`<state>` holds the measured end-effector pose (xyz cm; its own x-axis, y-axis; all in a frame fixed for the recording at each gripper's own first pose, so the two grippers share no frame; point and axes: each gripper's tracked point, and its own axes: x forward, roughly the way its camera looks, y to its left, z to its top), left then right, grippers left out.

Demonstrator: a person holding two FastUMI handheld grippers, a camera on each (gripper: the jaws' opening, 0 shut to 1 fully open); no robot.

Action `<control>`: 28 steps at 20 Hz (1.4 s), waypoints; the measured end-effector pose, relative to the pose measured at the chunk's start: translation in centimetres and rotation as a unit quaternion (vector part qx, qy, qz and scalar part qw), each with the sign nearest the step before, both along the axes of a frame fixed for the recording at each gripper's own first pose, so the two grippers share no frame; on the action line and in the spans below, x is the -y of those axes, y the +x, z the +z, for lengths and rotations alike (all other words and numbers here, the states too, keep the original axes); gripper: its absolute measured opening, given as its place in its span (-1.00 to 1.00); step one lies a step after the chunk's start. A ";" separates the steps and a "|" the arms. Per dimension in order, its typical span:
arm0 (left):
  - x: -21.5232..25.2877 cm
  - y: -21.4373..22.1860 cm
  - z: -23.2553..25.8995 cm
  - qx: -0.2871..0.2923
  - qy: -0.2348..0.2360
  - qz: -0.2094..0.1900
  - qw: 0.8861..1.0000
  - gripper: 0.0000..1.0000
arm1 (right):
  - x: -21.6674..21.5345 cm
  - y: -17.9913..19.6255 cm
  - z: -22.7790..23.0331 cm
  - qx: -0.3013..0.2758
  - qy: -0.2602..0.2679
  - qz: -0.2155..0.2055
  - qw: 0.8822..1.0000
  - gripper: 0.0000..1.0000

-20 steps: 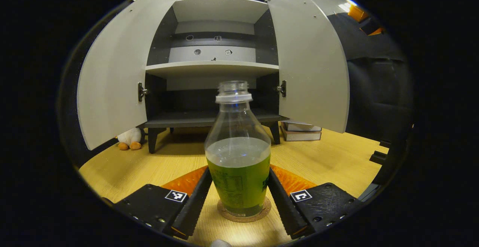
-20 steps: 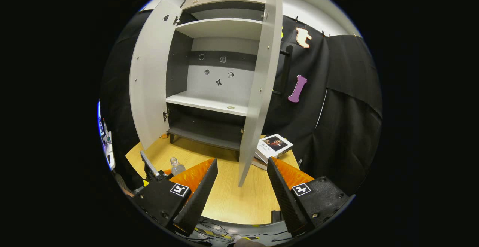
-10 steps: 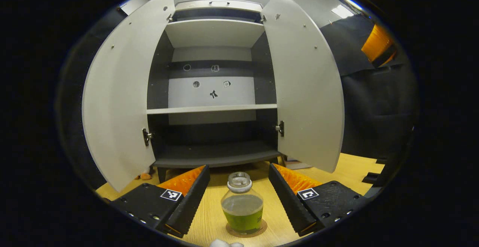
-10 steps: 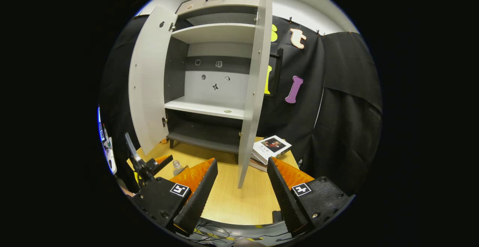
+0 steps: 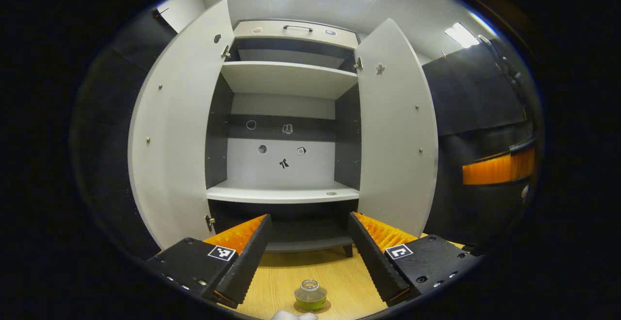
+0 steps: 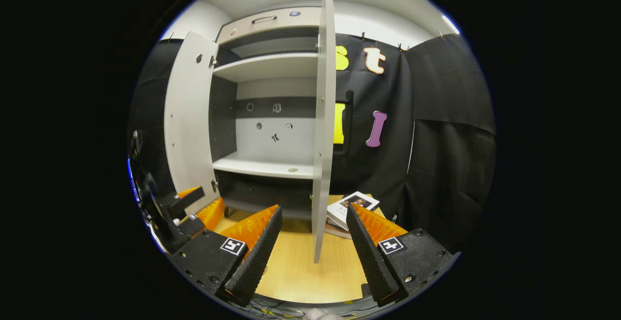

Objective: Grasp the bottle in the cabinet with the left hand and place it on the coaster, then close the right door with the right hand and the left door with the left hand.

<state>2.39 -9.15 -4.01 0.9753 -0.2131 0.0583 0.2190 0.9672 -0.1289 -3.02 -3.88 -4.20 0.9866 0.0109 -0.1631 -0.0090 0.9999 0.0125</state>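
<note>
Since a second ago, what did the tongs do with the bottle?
The left tongs let go and pulled up and back from the bottle, which stays on its coaster. The right tongs neared the right door. Both doors are still open.

1. The left gripper (image 5: 307, 249) is sitting at the bottom of the left gripper view, its jaws spread wide and gripping nothing.
2. The right gripper (image 6: 310, 247) is sitting at the bottom of the right gripper view, its jaws likewise parted and empty.
3. The left gripper is also showing at the lower left of the right gripper view, tilted, fingers pointing right.
4. The right gripper is appearing sideways at the right edge of the left gripper view.
</note>
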 end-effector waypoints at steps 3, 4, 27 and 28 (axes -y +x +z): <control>-2.7 -1.0 3.7 0.016 -0.008 0.028 0.999 0.92 | 0.2 0.0 1.6 0.023 0.000 0.005 1.000 0.65; -4.0 -1.7 4.8 0.020 -0.004 0.039 0.999 0.92 | 0.5 0.0 2.0 0.031 -0.001 0.006 1.000 0.65; -7.2 -8.6 5.2 -0.032 0.047 0.173 0.983 0.92 | 14.0 10.8 7.9 0.073 0.062 0.004 0.995 0.64; -6.4 -8.3 5.2 -0.032 0.046 0.176 0.983 0.92 | 13.9 11.5 8.0 0.071 0.063 0.017 0.995 0.64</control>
